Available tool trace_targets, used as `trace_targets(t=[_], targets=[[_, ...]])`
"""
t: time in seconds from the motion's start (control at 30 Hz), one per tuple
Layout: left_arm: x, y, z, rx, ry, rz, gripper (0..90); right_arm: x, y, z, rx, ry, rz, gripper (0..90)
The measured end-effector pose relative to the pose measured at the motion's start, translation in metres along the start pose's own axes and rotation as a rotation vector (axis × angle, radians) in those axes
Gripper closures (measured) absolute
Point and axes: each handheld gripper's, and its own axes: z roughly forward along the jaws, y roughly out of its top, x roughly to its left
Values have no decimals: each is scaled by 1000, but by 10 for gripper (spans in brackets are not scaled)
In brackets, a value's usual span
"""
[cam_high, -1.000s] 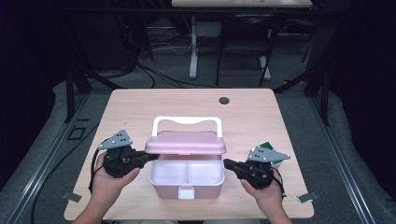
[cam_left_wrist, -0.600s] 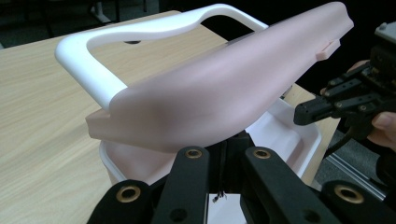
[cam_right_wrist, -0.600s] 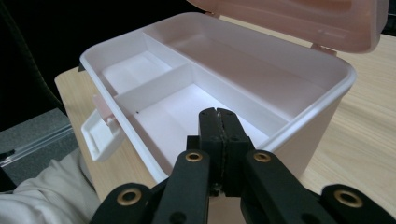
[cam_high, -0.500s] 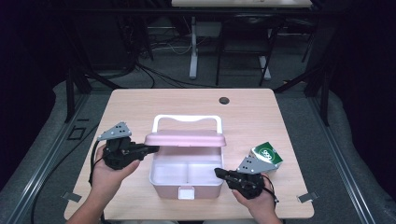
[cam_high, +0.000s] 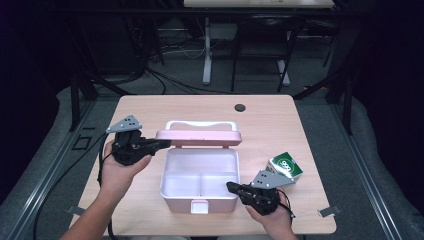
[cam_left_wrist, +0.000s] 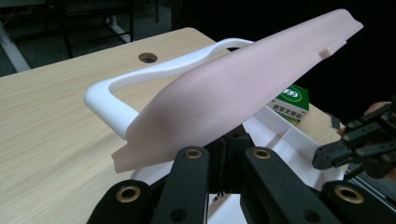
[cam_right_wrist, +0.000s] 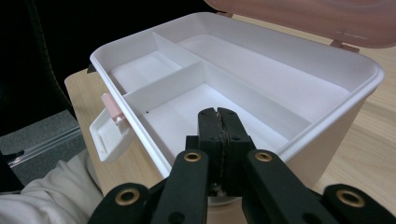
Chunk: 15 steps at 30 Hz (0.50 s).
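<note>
Under the pink lid (cam_high: 198, 136), left claw (cam_high: 159, 145) closed, seemingly propping it up

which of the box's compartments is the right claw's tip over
The right claw hovers over one of the two small front compartments of the pink box, the one beside the long back compartment, not the latch-side one.

Wooden table (cam_high: 150, 107) bears pink box (cam_high: 199, 202), green carton (cam_high: 286, 167).

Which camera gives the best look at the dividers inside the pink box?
The right gripper view: the dividers show close up, splitting the box into compartments. The high view shows them small; in the left gripper view the lid hides them.
</note>
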Motion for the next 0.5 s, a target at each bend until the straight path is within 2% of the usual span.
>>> trace_targets(t=[0.17, 0.3, 0.5], targets=[[5, 7, 3, -1, 6, -11, 900, 2, 0, 2, 12, 9, -2, 882], [10, 12, 7, -15, 1, -34, 900, 6, 0, 5, 13, 3, -20, 878], [18, 20, 13, -11, 25, -47, 900, 6, -1, 6, 16, 8, -18, 889]])
